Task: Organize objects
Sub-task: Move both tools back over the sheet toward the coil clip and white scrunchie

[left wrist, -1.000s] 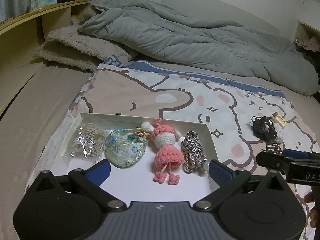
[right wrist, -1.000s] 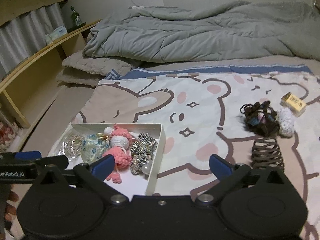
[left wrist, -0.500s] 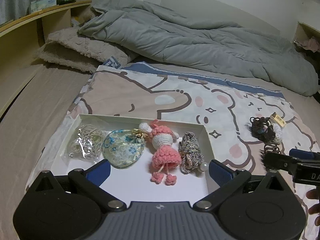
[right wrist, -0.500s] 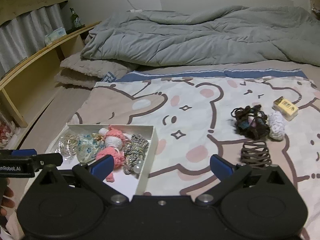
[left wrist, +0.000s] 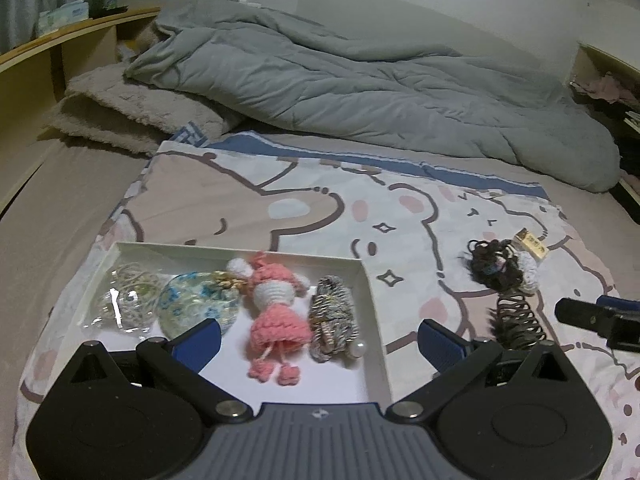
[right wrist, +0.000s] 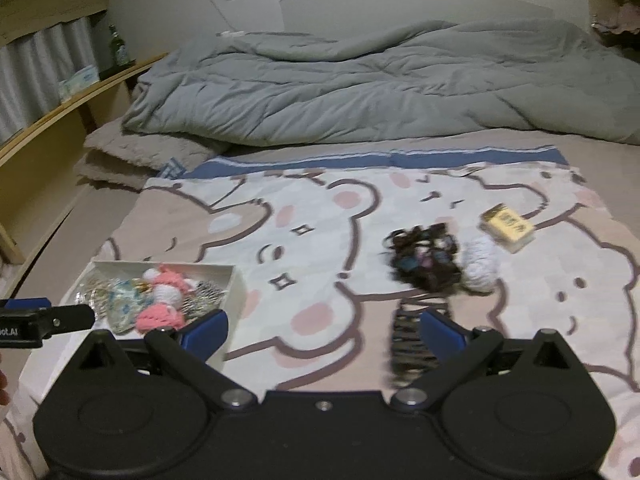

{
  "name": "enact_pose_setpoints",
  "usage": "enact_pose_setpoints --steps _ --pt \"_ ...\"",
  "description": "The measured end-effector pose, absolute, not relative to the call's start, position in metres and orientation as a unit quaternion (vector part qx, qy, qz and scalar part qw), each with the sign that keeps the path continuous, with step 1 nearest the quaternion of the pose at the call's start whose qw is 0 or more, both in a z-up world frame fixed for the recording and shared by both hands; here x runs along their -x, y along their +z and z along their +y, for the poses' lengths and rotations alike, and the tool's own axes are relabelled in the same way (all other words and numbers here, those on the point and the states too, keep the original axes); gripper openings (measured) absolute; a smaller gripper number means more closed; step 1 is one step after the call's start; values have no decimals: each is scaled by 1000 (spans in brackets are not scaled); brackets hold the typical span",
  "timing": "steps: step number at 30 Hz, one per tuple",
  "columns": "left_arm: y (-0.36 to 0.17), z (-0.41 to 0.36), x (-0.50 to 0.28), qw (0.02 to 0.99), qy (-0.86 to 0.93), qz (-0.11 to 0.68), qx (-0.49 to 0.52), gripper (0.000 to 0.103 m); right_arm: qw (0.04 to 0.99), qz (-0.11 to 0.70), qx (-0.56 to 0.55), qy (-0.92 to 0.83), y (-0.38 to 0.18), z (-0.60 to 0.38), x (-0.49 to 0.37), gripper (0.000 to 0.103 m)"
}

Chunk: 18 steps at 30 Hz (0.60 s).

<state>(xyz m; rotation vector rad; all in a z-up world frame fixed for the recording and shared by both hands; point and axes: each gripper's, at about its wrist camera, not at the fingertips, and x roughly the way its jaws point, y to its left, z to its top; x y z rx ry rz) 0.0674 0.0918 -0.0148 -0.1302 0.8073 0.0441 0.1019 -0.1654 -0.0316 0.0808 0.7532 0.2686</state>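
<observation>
A white tray (left wrist: pixel 374 300) on the cartoon-print cloth holds a clear bag of hair ties (left wrist: pixel 128 300), a floral pouch (left wrist: pixel 192 304), a pink crochet doll (left wrist: pixel 276 312) and a braided cord (left wrist: pixel 334 320). My left gripper (left wrist: pixel 320 340) hovers open over the tray's near end. Right of the tray lie a brown hair claw (right wrist: pixel 416 336), a dark scrunchie bundle (right wrist: pixel 424 258), a white scrunchie (right wrist: pixel 480 266) and a yellow box (right wrist: pixel 508 228). My right gripper (right wrist: pixel 324 332) is open, with the hair claw beside its right finger. The tray (right wrist: pixel 236 280) shows at left there.
A grey duvet (left wrist: pixel 360 92) is heaped across the far side of the bed, with a beige pillow (left wrist: pixel 132 116) at far left. A wooden shelf (left wrist: pixel 60 44) with a bottle runs along the left. Bare printed cloth lies between tray and loose items.
Both grippers have pulled back and up from the bed. The right gripper has swung right, so the hair claw now sits by its right finger. Nothing was picked up.
</observation>
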Motion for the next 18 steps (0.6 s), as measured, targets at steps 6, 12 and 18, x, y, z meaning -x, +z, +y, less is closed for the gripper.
enact_pose_setpoints --steps 6,12,18 --pt "-15 69 -76 919 6 390 57 103 925 362 -40 114 -26 -194 -106 103" --pt "-15 47 -84 920 -11 388 53 103 926 363 -37 102 -27 -217 -110 103" --pt "-16 24 -93 919 -29 390 51 103 928 361 -38 89 -28 -236 -116 103"
